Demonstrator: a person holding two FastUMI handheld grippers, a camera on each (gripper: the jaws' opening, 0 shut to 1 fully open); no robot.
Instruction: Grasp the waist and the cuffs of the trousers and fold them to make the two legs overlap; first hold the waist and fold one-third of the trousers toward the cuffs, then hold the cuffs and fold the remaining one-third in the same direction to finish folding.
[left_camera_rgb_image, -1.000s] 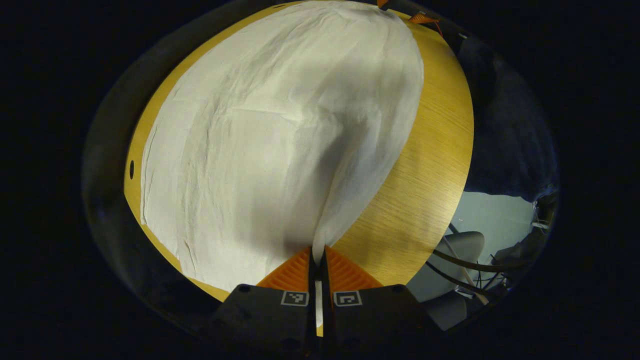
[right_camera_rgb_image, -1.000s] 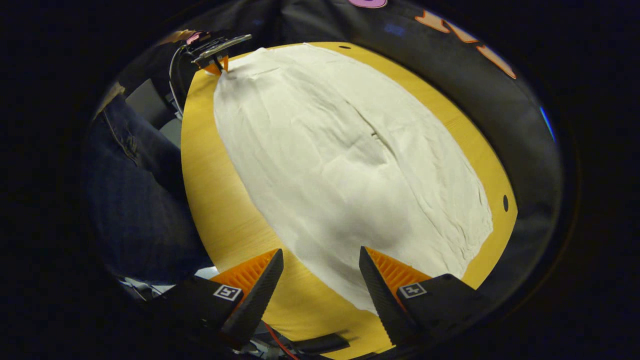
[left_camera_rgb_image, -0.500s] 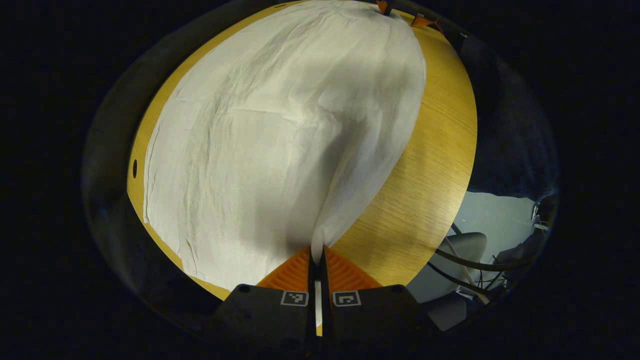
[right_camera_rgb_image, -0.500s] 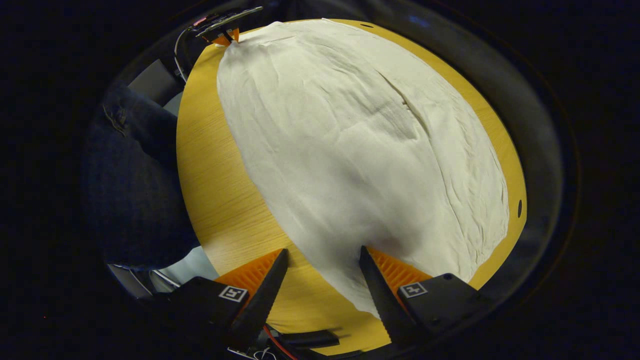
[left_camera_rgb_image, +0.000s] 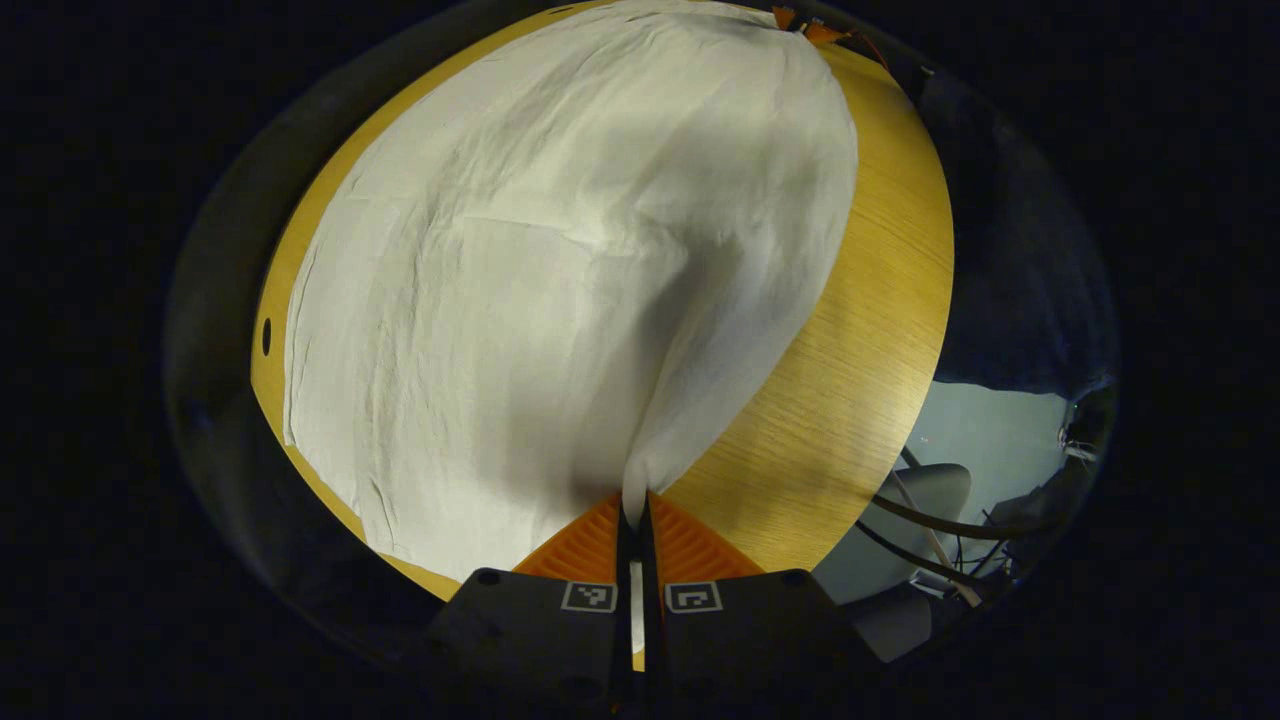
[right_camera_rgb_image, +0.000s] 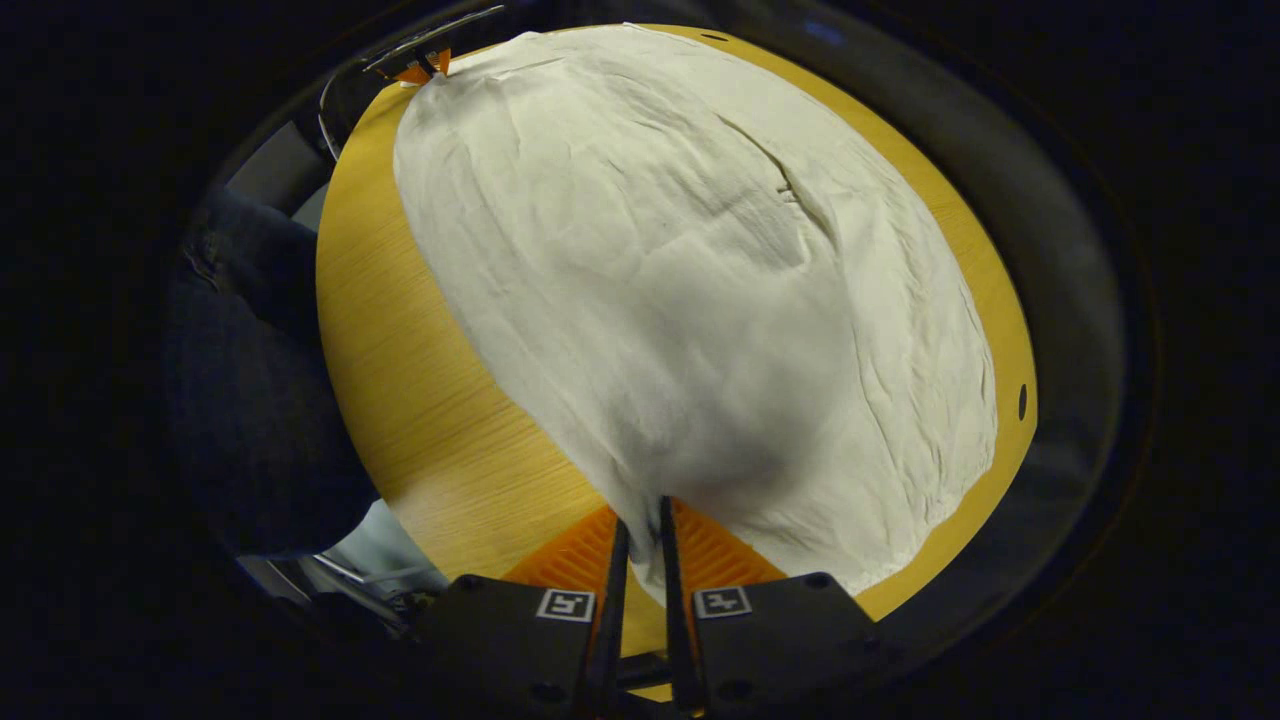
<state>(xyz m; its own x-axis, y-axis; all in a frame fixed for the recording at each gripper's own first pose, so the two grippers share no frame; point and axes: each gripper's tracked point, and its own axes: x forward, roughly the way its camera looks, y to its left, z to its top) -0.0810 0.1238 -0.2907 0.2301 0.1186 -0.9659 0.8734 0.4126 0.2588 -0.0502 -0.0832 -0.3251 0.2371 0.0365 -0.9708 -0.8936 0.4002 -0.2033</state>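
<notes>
white trousers (left_camera_rgb_image: 560, 250) flat on wooden table (left_camera_rgb_image: 860, 330); left tool (left_camera_rgb_image: 633, 515) and right tool (right_camera_rgb_image: 638, 535) each clenched on trousers edge.

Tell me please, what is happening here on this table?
A person is folding a pair of pale trousers spread flat on a round wooden table, using a gripper in each hand. The left gripper is shut on the near edge of the cloth at one end. The right gripper is shut on the near edge at the other end. The cloth rises slightly toward each grip. No fold has been made yet.
</notes>
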